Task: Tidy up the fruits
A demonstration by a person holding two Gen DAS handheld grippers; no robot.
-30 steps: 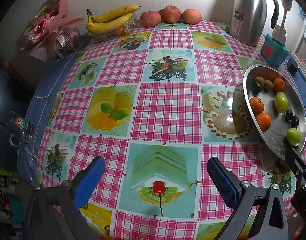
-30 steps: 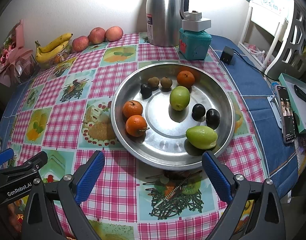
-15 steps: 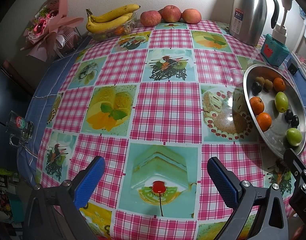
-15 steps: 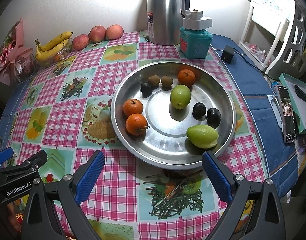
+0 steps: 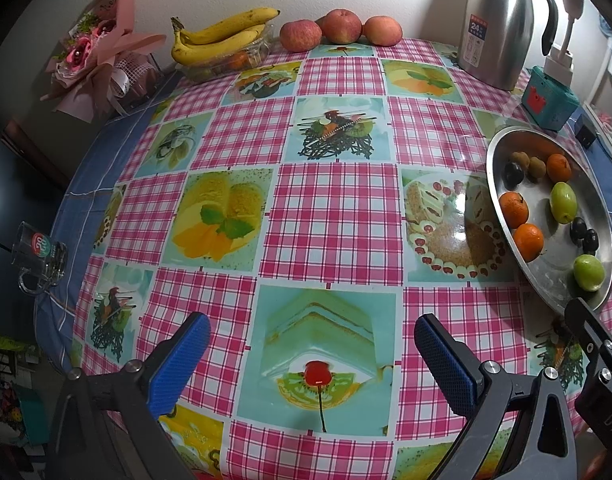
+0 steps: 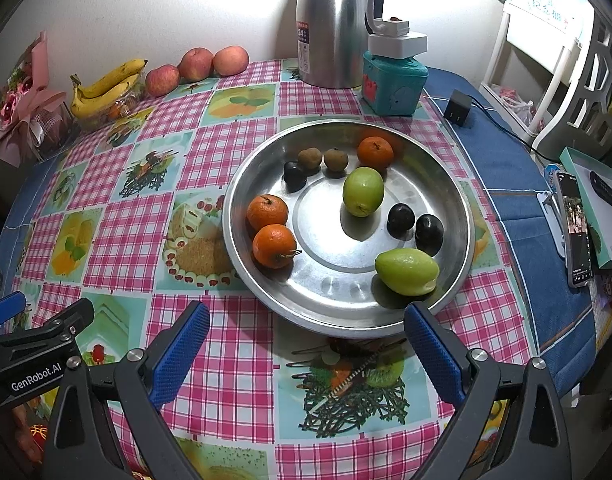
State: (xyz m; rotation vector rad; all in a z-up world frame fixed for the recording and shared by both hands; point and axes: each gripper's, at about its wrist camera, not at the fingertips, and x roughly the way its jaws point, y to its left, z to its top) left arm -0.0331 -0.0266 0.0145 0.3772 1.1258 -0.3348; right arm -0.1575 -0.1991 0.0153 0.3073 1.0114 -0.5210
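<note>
A round metal tray (image 6: 462,216) sits on the table directly ahead of the right gripper (image 6: 306,332), its near rim just beyond the blue fingertips. It holds loose fruit, none stacked: two oranges (image 6: 268,212) touching each other on the left side, a third orange (image 6: 375,153) at the far edge, a round green fruit (image 6: 363,191) near the middle, and a longer, pointed green fruit (image 6: 407,271) closest to the right finger. Two dark plums (image 6: 401,219) lie side by side between the green ones, a third plum (image 6: 294,173) lies further off to the left, and two small brown fruits (image 6: 309,157) sit next to it.

The right gripper hangs level over the checked tablecloth (image 6: 234,360) with its jaws spread wide and nothing between them. The left gripper (image 5: 310,340) is likewise spread and empty, above a printed cake square, with the tray off to its right. Its black frame shows at the lower left edge of the right wrist view, so the two tools sit close together side by side.

Far ahead of the left gripper, against the wall, a bunch of bananas (image 5: 222,36) rests on a clear container, and three apples (image 5: 340,26) line up just to its right. A steel thermos (image 6: 332,24) and a teal box (image 6: 394,80) stand beyond the tray.
</note>
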